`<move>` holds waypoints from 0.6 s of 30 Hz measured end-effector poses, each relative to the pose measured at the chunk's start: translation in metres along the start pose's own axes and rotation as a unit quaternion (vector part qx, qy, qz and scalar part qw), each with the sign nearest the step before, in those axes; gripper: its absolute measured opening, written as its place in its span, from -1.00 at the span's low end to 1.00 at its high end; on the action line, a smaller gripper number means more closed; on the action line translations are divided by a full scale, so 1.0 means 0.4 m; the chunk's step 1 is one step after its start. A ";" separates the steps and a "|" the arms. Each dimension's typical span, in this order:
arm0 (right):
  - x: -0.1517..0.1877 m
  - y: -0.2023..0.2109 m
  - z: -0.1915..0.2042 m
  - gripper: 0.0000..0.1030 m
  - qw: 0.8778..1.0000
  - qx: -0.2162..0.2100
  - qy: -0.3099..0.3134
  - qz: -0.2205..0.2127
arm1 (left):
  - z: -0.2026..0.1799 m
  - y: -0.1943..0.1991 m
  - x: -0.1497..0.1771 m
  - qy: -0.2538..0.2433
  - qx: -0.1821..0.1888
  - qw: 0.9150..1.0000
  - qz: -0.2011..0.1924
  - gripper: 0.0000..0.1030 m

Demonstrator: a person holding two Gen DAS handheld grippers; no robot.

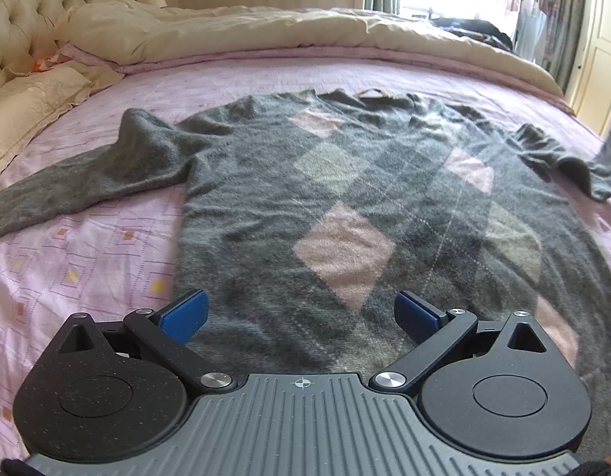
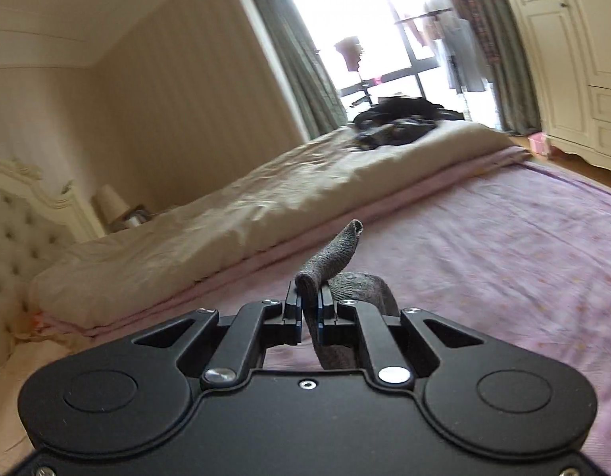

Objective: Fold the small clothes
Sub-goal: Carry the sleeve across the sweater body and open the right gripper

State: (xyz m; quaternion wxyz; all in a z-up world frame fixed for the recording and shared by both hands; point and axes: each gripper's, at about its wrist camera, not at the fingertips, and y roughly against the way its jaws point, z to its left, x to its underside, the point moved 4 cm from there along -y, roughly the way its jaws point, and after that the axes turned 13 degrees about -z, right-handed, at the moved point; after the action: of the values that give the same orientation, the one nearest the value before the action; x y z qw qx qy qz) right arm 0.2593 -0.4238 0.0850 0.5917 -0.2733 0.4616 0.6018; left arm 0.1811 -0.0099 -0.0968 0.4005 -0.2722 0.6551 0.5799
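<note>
A grey sweater (image 1: pixel 345 198) with pink and pale diamond patches lies flat on the pink bedsheet (image 1: pixel 87 269), neck toward the far side. Its left sleeve (image 1: pixel 87 182) stretches out to the left. The right sleeve (image 1: pixel 575 158) rises off the bed toward the right edge of the left wrist view. My left gripper (image 1: pixel 301 313) hovers over the sweater's hem, jaws wide open, nothing between the blue pads (image 1: pixel 186 313). My right gripper (image 2: pixel 308 301) is shut on the grey sleeve cuff (image 2: pixel 337 250), which sticks up past the fingers, lifted above the bed.
A cream duvet (image 2: pixel 226 222) is bunched along the far side of the bed, with a dark pile of clothes (image 2: pixel 396 119) on it. A tufted headboard (image 1: pixel 24 20) and pillows (image 1: pixel 31 103) are on the left. Window, curtains and a drying rack (image 2: pixel 452 31) stand beyond.
</note>
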 end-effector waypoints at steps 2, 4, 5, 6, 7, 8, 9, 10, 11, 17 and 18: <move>0.027 -0.028 0.119 -0.73 0.999 -0.051 0.004 0.011 | 0.015 0.017 -0.010 0.003 0.000 1.000 -0.007 0.97; 0.070 -0.056 0.224 -0.73 0.996 -0.090 0.010 0.025 | 0.030 0.032 -0.019 0.004 -0.001 1.000 -0.014 0.97; 0.097 -0.074 0.270 -0.73 0.994 -0.107 0.011 0.034 | 0.039 0.040 -0.023 0.005 -0.002 1.000 -0.018 0.97; 0.132 -0.091 0.313 -0.73 0.991 -0.124 0.012 0.046 | 0.050 0.047 -0.027 0.007 -0.004 1.000 -0.021 0.97; 0.167 -0.109 0.349 -0.73 0.989 -0.138 0.012 0.059 | 0.061 0.052 -0.030 0.009 -0.006 1.000 -0.024 0.97; 0.206 -0.126 0.385 -0.73 0.986 -0.149 0.012 0.072 | 0.071 0.058 -0.031 0.011 -0.007 1.000 -0.025 0.97; 0.246 -0.144 0.421 -0.73 0.983 -0.159 0.012 0.087 | 0.082 0.063 -0.032 0.013 -0.009 1.000 -0.026 0.97; 0.288 -0.158 0.451 -0.73 0.981 -0.167 0.013 0.101 | 0.093 0.066 -0.032 0.014 -0.012 0.999 -0.027 0.97; 0.333 -0.167 0.476 -0.73 0.978 -0.174 0.017 0.115 | 0.104 0.070 -0.031 0.016 -0.014 0.999 -0.026 0.97; 0.572 -0.166 0.556 -0.53 0.964 -0.197 0.031 0.178 | 0.168 0.073 -0.018 0.028 -0.031 0.999 -0.019 0.97; 0.600 -0.152 0.563 -0.49 0.962 -0.199 0.034 0.182 | 0.177 0.072 -0.015 0.031 -0.034 0.999 -0.017 0.97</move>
State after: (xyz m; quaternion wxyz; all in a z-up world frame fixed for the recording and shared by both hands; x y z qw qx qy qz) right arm 0.3307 -0.1233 -0.0435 0.3895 -0.3172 0.3942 0.7696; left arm 0.1755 0.0640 -0.0766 0.3803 -0.3146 0.6423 0.5864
